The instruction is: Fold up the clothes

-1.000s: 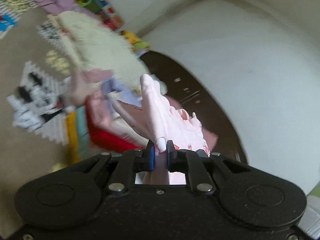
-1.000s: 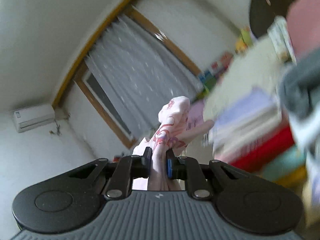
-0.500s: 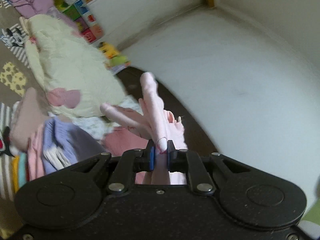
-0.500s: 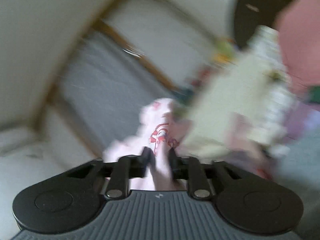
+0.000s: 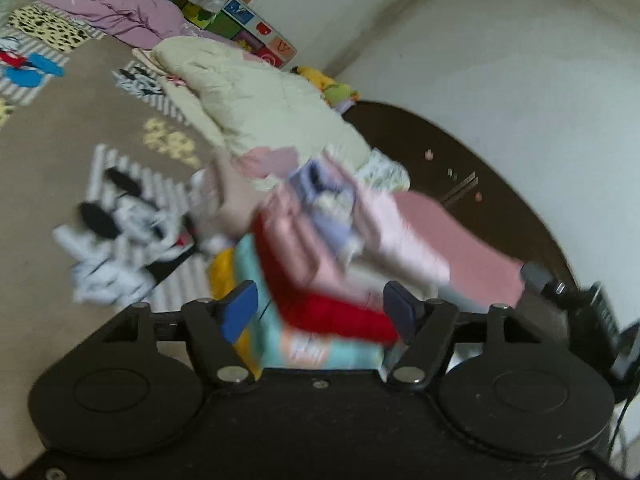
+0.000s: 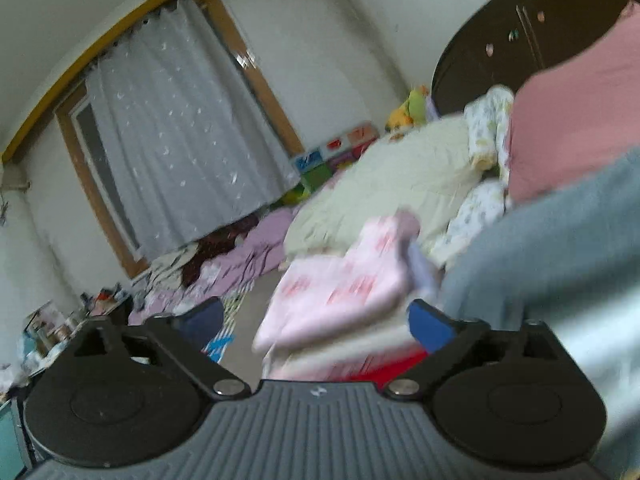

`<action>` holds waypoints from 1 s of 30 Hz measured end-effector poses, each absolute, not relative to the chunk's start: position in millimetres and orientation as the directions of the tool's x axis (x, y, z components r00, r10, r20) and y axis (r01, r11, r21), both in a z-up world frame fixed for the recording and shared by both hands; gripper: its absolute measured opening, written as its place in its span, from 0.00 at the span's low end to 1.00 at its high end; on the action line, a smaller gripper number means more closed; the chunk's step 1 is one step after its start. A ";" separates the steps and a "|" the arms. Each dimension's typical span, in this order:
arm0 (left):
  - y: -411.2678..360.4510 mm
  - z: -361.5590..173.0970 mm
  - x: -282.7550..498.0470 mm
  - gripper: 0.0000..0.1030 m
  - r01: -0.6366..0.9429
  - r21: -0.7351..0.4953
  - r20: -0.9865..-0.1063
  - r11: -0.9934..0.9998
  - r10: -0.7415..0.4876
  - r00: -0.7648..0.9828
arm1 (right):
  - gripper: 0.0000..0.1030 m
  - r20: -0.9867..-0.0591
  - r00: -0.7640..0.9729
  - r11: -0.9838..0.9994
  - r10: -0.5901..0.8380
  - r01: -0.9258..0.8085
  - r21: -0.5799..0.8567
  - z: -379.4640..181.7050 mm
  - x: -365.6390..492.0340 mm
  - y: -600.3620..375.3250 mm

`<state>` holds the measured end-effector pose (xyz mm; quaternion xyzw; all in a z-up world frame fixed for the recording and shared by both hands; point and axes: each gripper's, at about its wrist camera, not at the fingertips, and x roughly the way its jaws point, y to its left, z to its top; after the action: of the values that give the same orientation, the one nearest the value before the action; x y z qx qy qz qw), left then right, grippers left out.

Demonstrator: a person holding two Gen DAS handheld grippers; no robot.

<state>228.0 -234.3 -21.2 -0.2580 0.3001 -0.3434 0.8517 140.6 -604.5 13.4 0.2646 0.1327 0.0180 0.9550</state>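
Note:
A stack of folded clothes (image 5: 320, 280) in red, pink, lilac, teal and yellow sits on the floor mat, blurred by motion. The pale pink printed garment (image 6: 340, 288) lies folded on top of it, also visible as the pink garment (image 5: 400, 236) in the left wrist view. My left gripper (image 5: 318, 312) is open just in front of the stack, with nothing between its blue pads. Close behind the garment, my right gripper (image 6: 316, 322) is open too, its pads apart on either side of the stack's near end.
A cream quilt (image 5: 260, 100) lies behind the stack, with lilac bedding (image 5: 120, 20) further back. A dark wardrobe (image 5: 440, 160) stands against the wall. A person's grey sleeve (image 6: 540, 260) and pink top (image 6: 580, 120) fill the right. A curtained window (image 6: 172, 132) is far left.
Both grippers were shut on the pale pink garment, holding it up. They swung down to the stack and opened, and the garment now lies on top.

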 end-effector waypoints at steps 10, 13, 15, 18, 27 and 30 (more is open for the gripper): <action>-141.2 -8.8 107.8 0.98 0.374 -0.266 -0.538 0.888 -0.459 0.707 | 1.00 -0.490 0.856 0.898 0.163 0.077 0.433 -9.0 81.6 -453.3; -112.1 0.9 81.1 1.00 0.302 -0.191 -0.544 0.934 -0.357 0.759 | 1.00 -0.532 0.826 0.914 0.187 0.053 0.403 -5.6 63.7 -407.6; -95.0 6.9 63.0 1.00 0.243 -0.143 -0.540 0.959 -0.281 0.793 | 1.00 -0.538 0.817 0.922 0.206 0.022 0.387 -0.4 47.9 -378.6; -73.1 11.3 40.4 1.00 0.158 -0.091 -0.539 0.983 -0.182 0.823 | 1.00 -0.544 0.810 0.937 0.221 -0.021 0.350 10.2 38.0 -342.4; -26.8 15.4 -21.0 1.00 0.078 -0.131 -0.526 0.988 -0.136 0.840 | 1.00 -0.579 0.782 0.967 0.231 -0.115 0.229 14.9 14.3 -264.1; -20.2 18.2 -30.9 1.00 0.036 -0.117 -0.538 0.992 -0.094 0.838 | 1.00 -0.586 0.775 0.968 0.236 -0.132 0.214 15.6 6.0 -246.5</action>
<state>-30.9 -20.2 18.2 -0.0511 0.2829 -0.0339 0.9572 6.0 -246.5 15.6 0.0807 0.3206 0.0981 0.9387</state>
